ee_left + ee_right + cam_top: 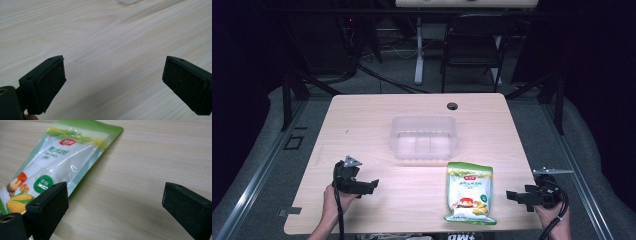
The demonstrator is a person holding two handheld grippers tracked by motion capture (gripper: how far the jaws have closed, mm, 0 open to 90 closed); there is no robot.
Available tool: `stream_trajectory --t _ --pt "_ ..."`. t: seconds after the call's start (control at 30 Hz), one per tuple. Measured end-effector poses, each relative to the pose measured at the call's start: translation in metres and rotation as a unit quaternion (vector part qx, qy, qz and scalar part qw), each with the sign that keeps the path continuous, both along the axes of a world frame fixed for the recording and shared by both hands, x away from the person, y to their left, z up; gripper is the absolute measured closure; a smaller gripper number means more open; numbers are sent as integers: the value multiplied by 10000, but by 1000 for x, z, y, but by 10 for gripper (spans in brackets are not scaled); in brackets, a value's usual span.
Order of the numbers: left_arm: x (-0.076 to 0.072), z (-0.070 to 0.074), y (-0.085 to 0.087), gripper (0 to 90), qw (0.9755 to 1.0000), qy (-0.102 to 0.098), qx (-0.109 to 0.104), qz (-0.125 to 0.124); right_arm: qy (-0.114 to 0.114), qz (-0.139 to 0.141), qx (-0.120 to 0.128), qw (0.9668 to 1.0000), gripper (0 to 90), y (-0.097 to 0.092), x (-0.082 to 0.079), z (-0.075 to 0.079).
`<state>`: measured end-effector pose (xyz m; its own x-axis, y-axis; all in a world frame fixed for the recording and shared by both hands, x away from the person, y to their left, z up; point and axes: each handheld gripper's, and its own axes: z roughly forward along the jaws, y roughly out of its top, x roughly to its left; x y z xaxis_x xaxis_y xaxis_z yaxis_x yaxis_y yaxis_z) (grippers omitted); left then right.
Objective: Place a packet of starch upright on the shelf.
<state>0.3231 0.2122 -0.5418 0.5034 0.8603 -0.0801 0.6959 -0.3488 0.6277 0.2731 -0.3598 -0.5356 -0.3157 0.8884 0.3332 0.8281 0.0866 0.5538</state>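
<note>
A green and white food pouch [469,192] lies flat on the wooden table [362,130] near its front edge, right of centre; in the right gripper view the pouch [57,162] reaches past the left jaw. My right gripper [512,195] hovers just right of the pouch, open, with only bare wood between its jaws [115,202]. My left gripper [373,185] is at the front left, pointing right towards the pouch. It is open over bare tabletop [113,80]. A clear plastic tub [423,136] stands behind the pouch at mid-table.
A round cable hole [452,106] sits near the table's far edge. Beyond the table are a dark chair [472,45], a white desk leg [418,50] and cables on the floor. Bare wood stretches between the two grippers and left of the tub.
</note>
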Motion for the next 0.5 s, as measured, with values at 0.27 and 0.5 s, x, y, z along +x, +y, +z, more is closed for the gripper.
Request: stream_trajectory --t 0.27,0.5 --pt "0 -2 -7 47 9994 -28 311 -159 56 46 131 9999 68 7 3 2" --pt "0 -4 -12 48 9975 -39 652 -261 177 170 354 9991 79 16 11 2"
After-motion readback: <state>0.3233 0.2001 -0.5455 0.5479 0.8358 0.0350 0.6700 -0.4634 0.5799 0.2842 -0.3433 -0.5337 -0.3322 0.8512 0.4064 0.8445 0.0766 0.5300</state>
